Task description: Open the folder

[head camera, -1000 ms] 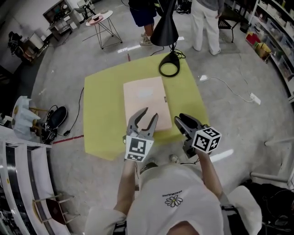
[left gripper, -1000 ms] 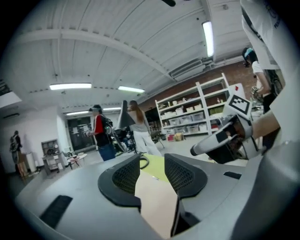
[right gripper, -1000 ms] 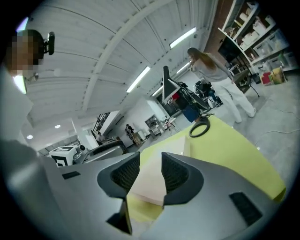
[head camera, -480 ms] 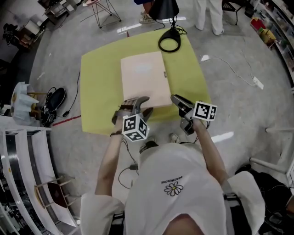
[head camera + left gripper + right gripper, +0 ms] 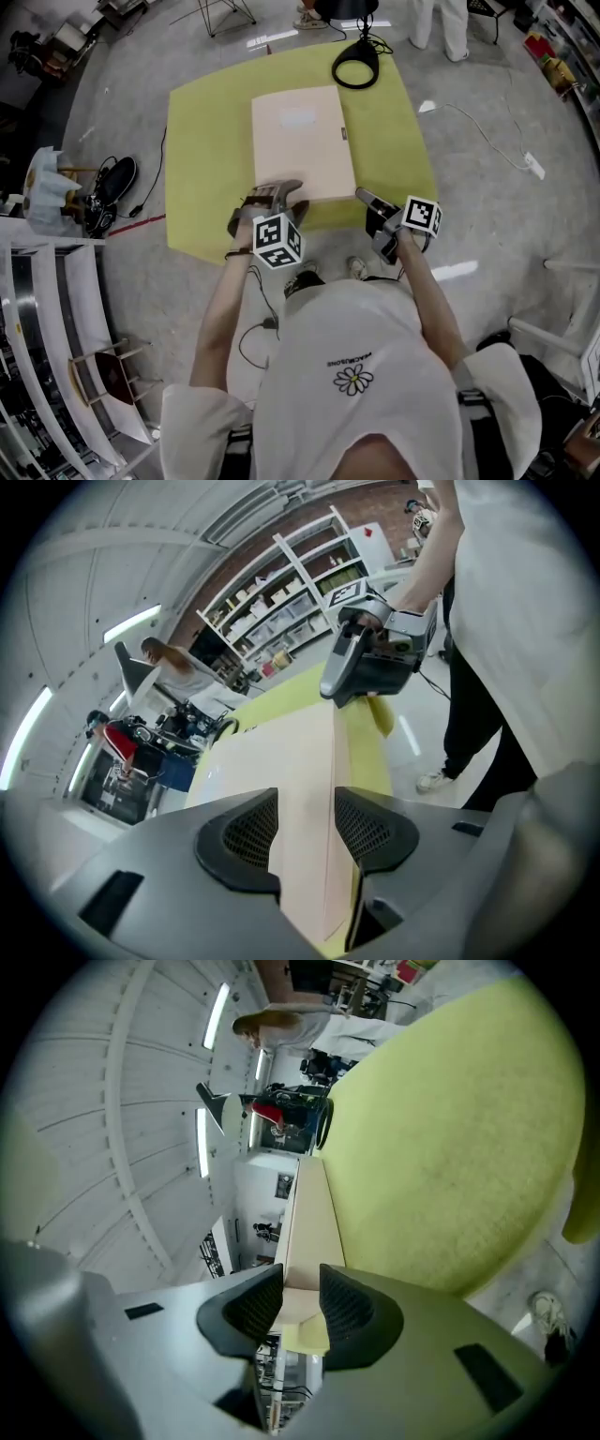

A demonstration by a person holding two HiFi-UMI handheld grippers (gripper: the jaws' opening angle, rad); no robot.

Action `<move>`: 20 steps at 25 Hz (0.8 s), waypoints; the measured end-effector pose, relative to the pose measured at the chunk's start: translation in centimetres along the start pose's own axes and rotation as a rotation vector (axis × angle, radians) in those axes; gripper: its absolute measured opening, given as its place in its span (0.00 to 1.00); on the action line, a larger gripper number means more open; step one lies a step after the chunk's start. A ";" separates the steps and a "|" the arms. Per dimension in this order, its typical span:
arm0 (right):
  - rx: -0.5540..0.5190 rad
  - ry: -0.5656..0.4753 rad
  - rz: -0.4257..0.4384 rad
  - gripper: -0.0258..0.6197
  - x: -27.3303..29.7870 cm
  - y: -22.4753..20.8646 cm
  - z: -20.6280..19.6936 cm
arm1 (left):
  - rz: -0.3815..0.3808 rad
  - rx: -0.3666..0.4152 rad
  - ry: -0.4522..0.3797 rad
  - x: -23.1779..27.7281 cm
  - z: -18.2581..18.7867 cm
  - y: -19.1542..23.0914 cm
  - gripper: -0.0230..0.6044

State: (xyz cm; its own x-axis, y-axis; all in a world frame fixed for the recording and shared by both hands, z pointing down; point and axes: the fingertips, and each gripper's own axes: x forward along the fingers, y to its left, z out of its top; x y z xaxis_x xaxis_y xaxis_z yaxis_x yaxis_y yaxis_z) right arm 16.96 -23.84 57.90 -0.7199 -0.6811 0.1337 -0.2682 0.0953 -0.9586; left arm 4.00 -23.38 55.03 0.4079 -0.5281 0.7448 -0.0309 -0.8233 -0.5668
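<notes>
Folder: here it is, pale folder (image 5: 302, 141) lying flat and closed in the middle of the yellow surface (image 5: 202, 169), its near edge towards the person.
Left tongs: the left tongs (image 5: 272, 199) are at the near left corner, clenched on the folder's edge; the pads look pressed against it on both sides.
Right tongs: the right tongs (image 5: 366, 200) have the near right corner pinched tight between the pads, with a sliver of yellow showing just under it.
Step in hand: by my reading, getting hold of the cover to swing it up and away.
How to do it well: one pair should bite the top cover only, not the whole stack. The other should pin the back down or let go altogether. If both grip the full thickness, the folder just lifts shut. Then raise the cover in an arc about the hinge side, slowly.
Watch for: the yellow cloth caught in the right bite would drag along.
Around: a black lamp base (image 5: 356, 66) sits just beyond the folder's far edge, right where a cover flipping away could land.
Further off: a cable (image 5: 478, 122) trails on the floor at the right, shoes (image 5: 111, 192) at the left, both well clear.
</notes>
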 end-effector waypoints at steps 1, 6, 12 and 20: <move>0.011 -0.002 0.008 0.17 0.0 -0.1 0.0 | 0.002 0.009 0.002 -0.1 0.0 0.0 0.35; 0.087 -0.012 0.061 0.17 0.1 -0.5 -0.1 | 0.011 0.019 0.007 -0.4 -0.2 0.5 0.33; 0.081 -0.010 0.053 0.18 0.1 -0.6 0.0 | 0.072 0.057 0.032 -0.1 0.2 0.5 0.34; 0.084 -0.013 0.048 0.17 0.1 -0.5 -0.2 | 0.181 0.198 0.094 0.4 1.2 0.0 0.28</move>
State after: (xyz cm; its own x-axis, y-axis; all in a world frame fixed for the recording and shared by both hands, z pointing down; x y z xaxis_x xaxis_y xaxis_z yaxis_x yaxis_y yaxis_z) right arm 16.92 -23.82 58.47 -0.7222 -0.6865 0.0846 -0.1788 0.0671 -0.9816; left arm 5.26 -23.33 54.92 0.3252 -0.6874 0.6494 0.0869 -0.6621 -0.7443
